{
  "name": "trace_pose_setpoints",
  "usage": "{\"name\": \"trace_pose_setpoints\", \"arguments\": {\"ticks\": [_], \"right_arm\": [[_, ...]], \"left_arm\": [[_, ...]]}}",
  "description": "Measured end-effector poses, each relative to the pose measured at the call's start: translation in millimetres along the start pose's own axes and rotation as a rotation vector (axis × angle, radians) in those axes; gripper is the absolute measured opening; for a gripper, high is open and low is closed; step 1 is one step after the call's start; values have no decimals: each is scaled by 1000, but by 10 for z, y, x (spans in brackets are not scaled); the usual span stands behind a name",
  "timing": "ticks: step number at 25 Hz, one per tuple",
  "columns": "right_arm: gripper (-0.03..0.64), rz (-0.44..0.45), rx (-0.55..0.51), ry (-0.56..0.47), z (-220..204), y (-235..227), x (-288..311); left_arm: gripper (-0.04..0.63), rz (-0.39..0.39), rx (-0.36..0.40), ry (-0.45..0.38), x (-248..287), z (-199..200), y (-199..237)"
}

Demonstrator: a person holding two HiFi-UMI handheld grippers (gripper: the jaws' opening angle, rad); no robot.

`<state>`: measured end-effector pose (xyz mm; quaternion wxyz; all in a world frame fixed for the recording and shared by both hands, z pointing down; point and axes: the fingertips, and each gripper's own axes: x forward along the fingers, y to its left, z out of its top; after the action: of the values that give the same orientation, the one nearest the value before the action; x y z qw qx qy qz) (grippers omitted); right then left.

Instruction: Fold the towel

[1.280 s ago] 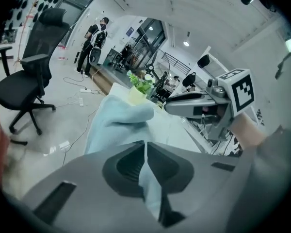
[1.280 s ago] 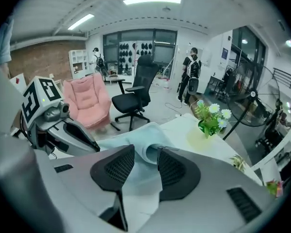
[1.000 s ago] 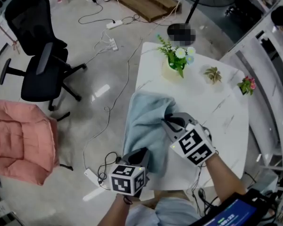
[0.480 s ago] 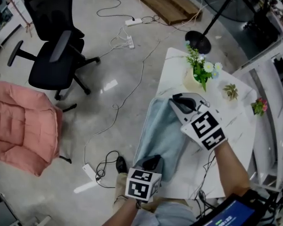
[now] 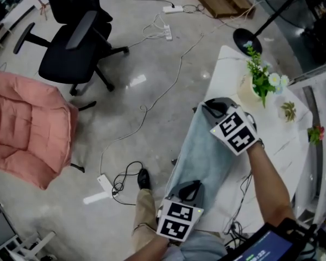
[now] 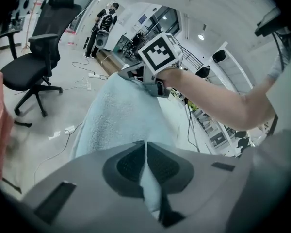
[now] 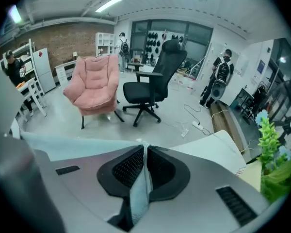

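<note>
Towel (image 5: 206,151), pale blue and fluffy, lies drawn out in a long strip along the side of the white marble tabletop (image 5: 277,145) that borders the open floor. The left gripper (image 5: 190,186) has the towel's near end. In the left gripper view its fingers (image 6: 128,164) are closed almost together, with a fold of cloth pinched between the dark pads. The rest of the towel runs away from them toward the far end. The right gripper (image 5: 205,107) has that far end, low over the tabletop. In the right gripper view its fingers (image 7: 128,169) press on a thin fold of the towel that runs down between the pads. They have just been opening by a trace, with the cloth between them and the pads touching it. Between the two grippers the towel looks fairly flat, with soft wrinkles down its middle. Beyond the right gripper, a pale vase of green stems and white flowers (image 5: 258,80) stands on the far part of the tabletop. A small potted succulent (image 5: 288,111) is near it, and a little plant with pink flowers (image 5: 316,134) sits closer to the outer edge, all well apart from the towel. On the grey floor beside the tabletop are a black office chair (image 5: 76,42), a pink armchair (image 5: 24,129), a white power strip (image 5: 104,184) with loose cables, and the person's dark shoe (image 5: 144,178) just beside the towel's near end.
</note>
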<state>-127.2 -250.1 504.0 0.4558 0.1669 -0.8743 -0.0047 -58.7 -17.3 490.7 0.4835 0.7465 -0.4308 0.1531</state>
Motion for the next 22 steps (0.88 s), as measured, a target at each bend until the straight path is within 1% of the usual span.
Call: {"name": "trace_pose_setpoints", "arguments": {"ticks": [2,4,5,6,7,8,10,12,13,17,19,21,22], "right_arm": [[41,15,59,-19,-20,-21,57],[59,63,118,-58,25,-30,68],[98,91,154,-85,75,-50,34],[158,111,196,-120,147,-96,-44],[190,113,236,-162,233,-171,-165],[192,96,266,-205,315,-264,-312],[192,32,290,-266,391,-422,-604],[179,-3,293,-272,304,-440,-809],[159,1,290,-252,200,-387,-864],[146,53,235,-119,-392,-16,-846],[140,68,182,-115,-518,169,-855],[140,111,156,-129,-562,362,-856],[146,131,143,-119,-613,441,-822]], "left_arm": [[21,3,-5,2,-7,0,14],[21,4,-11,2,-10,-14,37],[21,3,-13,4,-9,-20,46],[21,1,-12,7,-8,-21,53],[21,-2,-13,11,-8,-18,58],[21,-5,-15,14,-10,-15,63],[21,-7,-24,20,-14,-19,78],[21,-3,-29,24,-17,-32,97],[21,0,-31,27,-17,-36,102],[18,14,-35,42,-20,-34,88],[17,16,-35,39,-13,-16,80],[15,24,-33,44,-6,-11,82],[15,32,-28,48,-7,-16,85]]}}
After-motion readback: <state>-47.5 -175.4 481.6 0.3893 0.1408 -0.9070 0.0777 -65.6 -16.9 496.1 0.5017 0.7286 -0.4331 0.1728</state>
